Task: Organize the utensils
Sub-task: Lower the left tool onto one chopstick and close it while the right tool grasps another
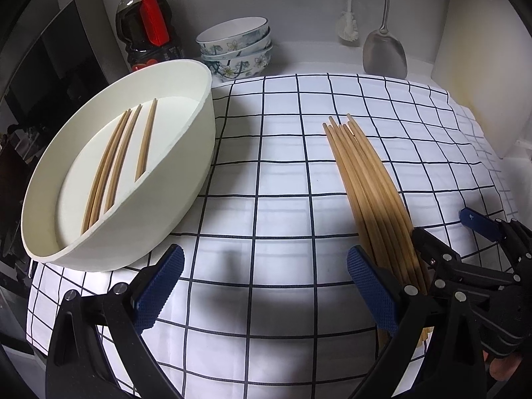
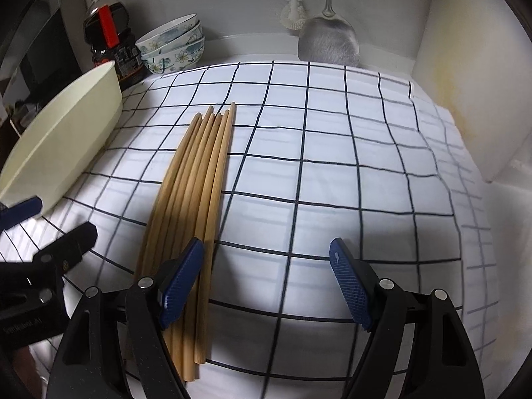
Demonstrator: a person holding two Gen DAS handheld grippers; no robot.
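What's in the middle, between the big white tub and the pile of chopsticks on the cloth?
Nothing but bare checked cloth. The left wrist view shows it best: the white tub sits left, the chopstick pile right, with only cloth between.

Both tilt steeply downward, side by side. The left hand-held gripper has its blue-padded jaws spread wide, gripping nothing. The right hand-held gripper, at its three o'clock, likewise gapes empty.
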